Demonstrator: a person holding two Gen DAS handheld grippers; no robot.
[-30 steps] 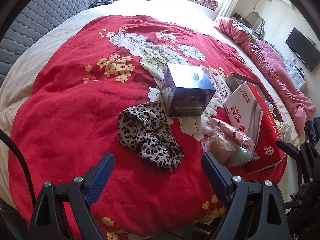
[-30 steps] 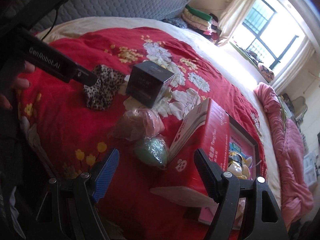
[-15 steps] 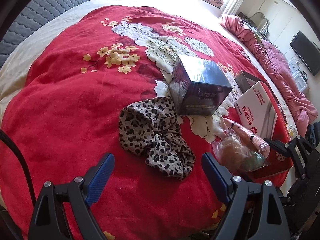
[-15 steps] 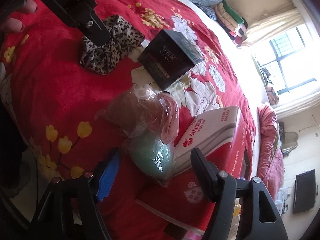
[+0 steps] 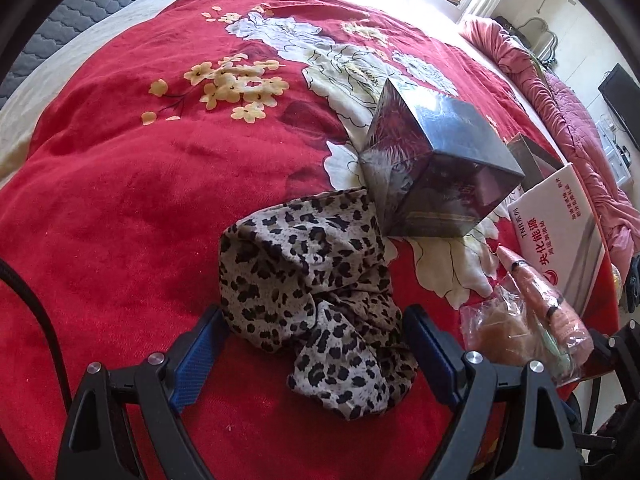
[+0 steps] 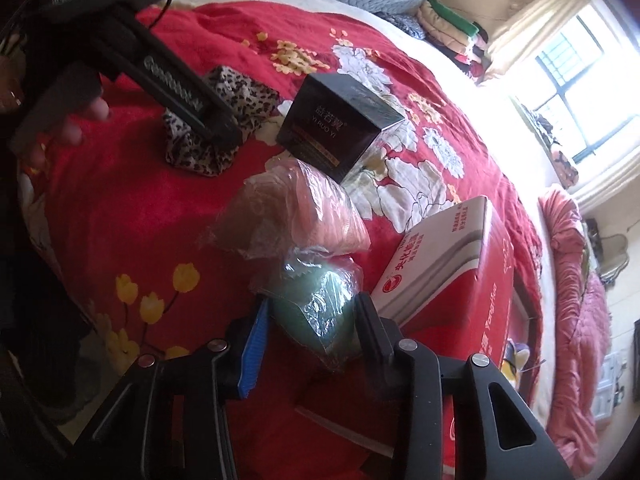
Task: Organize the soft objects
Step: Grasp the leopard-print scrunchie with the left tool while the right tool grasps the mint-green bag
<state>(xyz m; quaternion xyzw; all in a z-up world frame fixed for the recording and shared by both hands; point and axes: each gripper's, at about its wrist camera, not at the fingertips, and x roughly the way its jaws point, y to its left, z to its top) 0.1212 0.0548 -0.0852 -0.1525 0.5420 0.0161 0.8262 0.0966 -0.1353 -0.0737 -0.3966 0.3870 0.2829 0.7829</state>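
A leopard-print cloth (image 5: 304, 272) lies crumpled on the red floral blanket (image 5: 120, 200). My left gripper (image 5: 312, 344) stands open and low over it, with the cloth's near folds between its blue pads (image 5: 192, 352); the cloth (image 6: 244, 92) and left gripper (image 6: 216, 128) also show in the right wrist view. A clear plastic bag (image 6: 288, 208) holds a brown, a pink and a green soft lump (image 6: 316, 304). My right gripper (image 6: 312, 320) is closing on the green lump, and its pads meet the wrapped sides.
A shiny black cube box (image 5: 436, 168) stands just behind the cloth. A red and white carton (image 6: 440, 256) leans to the right of the bag. A pink quilt (image 6: 576, 320) runs along the bed's far side. A hand (image 6: 80, 120) holds the left gripper.
Both grippers have come down and forward. The left now straddles the leopard cloth. The right jaws have narrowed from wide open around the green lump.
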